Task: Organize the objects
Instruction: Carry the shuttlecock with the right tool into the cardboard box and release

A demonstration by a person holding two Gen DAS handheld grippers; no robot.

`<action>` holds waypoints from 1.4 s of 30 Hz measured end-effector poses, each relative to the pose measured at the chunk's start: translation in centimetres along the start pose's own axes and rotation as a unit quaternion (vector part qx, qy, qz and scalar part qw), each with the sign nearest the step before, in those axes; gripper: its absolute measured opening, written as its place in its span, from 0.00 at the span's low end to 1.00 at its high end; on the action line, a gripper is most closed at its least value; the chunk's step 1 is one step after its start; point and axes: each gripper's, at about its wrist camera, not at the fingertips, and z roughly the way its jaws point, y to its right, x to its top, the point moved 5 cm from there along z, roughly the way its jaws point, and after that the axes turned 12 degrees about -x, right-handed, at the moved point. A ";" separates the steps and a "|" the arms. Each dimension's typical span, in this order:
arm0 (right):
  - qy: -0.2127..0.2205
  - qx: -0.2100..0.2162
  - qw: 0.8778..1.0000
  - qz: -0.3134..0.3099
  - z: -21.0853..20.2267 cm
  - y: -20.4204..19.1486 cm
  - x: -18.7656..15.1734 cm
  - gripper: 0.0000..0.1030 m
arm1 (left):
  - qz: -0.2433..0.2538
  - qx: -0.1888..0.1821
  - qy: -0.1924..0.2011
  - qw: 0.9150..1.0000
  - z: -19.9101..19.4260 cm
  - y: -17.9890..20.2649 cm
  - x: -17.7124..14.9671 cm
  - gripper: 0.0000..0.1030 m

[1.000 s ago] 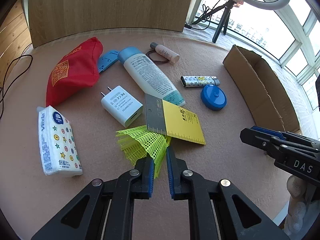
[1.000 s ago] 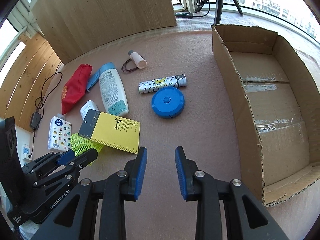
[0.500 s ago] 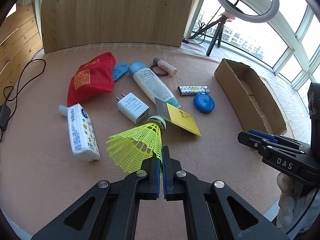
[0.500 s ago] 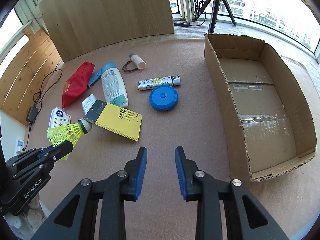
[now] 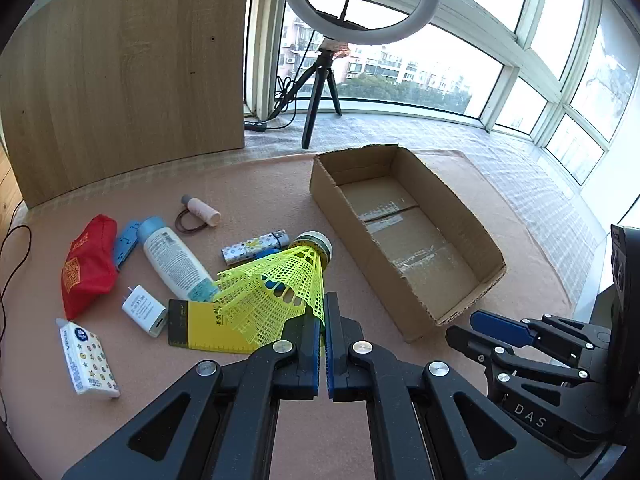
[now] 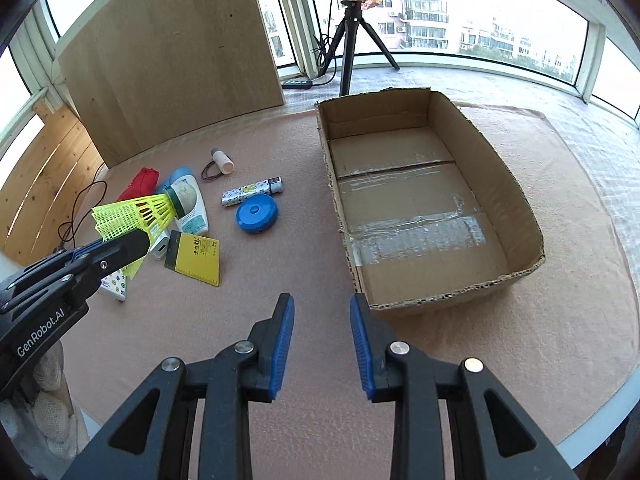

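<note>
Yellow shuttlecock point(image 5: 276, 292): your left gripper point(image 5: 322, 316) is clenched on its mesh skirt, cork tip forward, raised above the table items
Right gripper point(image 6: 322, 320): yours, jaws parted; nothing between them
Cardboard box point(image 6: 516, 184): open-topped; right of the blue tape measure point(image 6: 257, 213)

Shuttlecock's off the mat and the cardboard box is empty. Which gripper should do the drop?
Left. The left gripper is shut on the shuttlecock, held above the mat. The right gripper is open and empty near the cardboard box; a handover looks unnecessary.
</note>
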 end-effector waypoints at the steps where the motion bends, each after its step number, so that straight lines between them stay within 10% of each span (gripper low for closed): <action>1: 0.001 -0.004 1.000 0.003 -0.2 0.7 -0.2 0.26 | 0.005 -0.003 0.000 1.000 0.6 0.9 0.4 0.01; 23: -0.001 -0.034 0.998 0.058 -0.7 10.6 -1.5 0.26 | 0.061 -0.020 -0.020 0.998 9.6 9.9 4.9 0.02; 26: -0.001 -0.025 0.998 0.057 -0.6 10.5 -1.4 0.26 | 0.059 -0.021 -0.025 0.998 9.2 9.9 4.8 0.15; 30: 0.005 -0.017 0.999 0.049 -0.6 9.6 -1.2 0.55 | 0.054 0.000 -0.012 0.998 7.4 8.5 4.7 0.33; 42: 0.004 0.022 1.000 0.021 -0.6 1.6 0.2 0.56 | -0.035 0.069 0.001 0.997 -2.8 -5.8 0.9 0.33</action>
